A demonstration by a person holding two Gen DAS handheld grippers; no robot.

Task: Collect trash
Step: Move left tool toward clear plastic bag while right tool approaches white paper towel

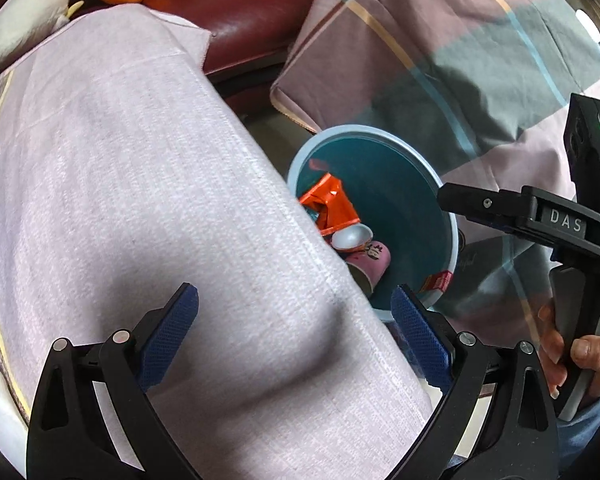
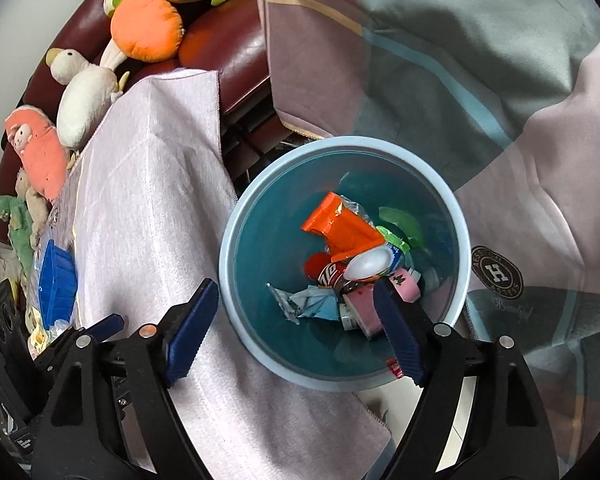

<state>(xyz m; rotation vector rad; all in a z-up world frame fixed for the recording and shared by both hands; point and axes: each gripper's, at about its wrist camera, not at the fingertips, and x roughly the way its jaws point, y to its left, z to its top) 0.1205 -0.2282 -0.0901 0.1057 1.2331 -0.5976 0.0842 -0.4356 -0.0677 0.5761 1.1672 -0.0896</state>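
The right gripper (image 2: 296,332) is held with its blue fingers (image 2: 188,332) spread wide and nothing between them, poised above the light blue trash bin (image 2: 236,236). Inside the bin, an orange wrapper (image 2: 340,226), a crushed red can (image 2: 330,274), a pink cup (image 2: 362,306) and a pale blue wrapper (image 2: 314,302) are seen lying together at the bottom. The left gripper (image 1: 296,334) is likewise held apart and empty, over a pink cloth (image 1: 140,200) draped on the tabletop, just beside the bin. Plush toys (image 2: 140,28) are lined along a dark red sofa (image 2: 228,48) behind.
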